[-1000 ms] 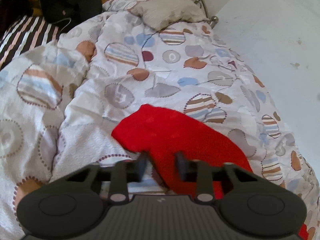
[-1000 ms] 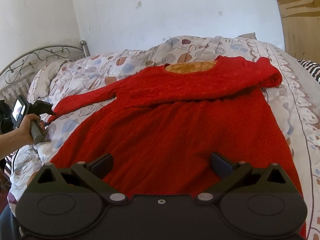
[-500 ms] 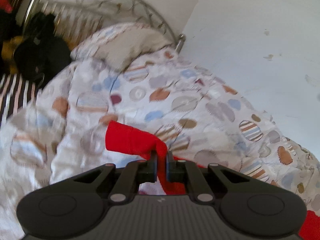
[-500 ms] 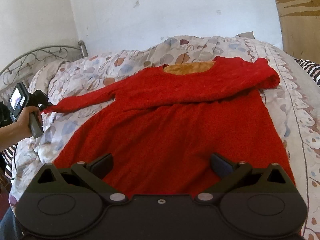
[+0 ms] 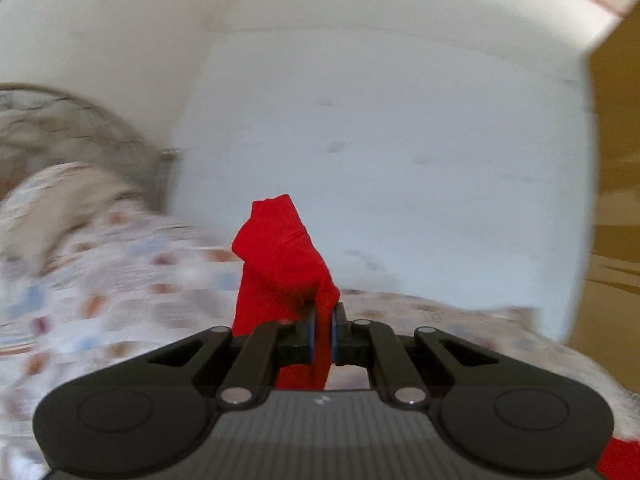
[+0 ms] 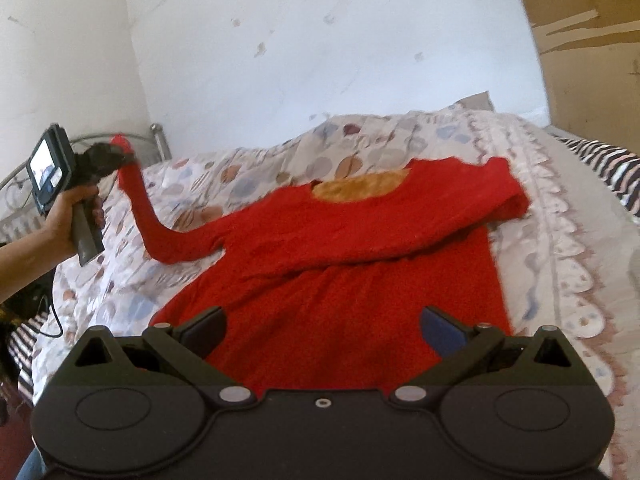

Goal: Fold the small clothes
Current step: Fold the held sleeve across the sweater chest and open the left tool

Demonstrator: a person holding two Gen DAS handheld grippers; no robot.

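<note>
A red knitted sweater [image 6: 340, 280] lies flat on the bed, its neck opening [image 6: 360, 188] toward the far wall. Its right sleeve [image 6: 460, 216] is folded across the chest. My left gripper [image 5: 323, 316] is shut on the cuff of the left sleeve [image 5: 280, 264] and holds it up off the bed. In the right wrist view the left gripper [image 6: 116, 152] is at the far left with the sleeve [image 6: 160, 240] hanging from it. My right gripper [image 6: 322, 324] is open and empty above the sweater's hem.
The bed carries a patterned quilt [image 6: 240, 172]. A metal headboard [image 5: 80, 120] and a pillow [image 5: 52, 196] stand at the left. White walls [image 6: 320, 40] run behind the bed. A striped cover [image 6: 600, 160] lies at the far right.
My left gripper closed on the sleeve cuff and lifted it up off the quilt. The right gripper stayed open over the hem.
</note>
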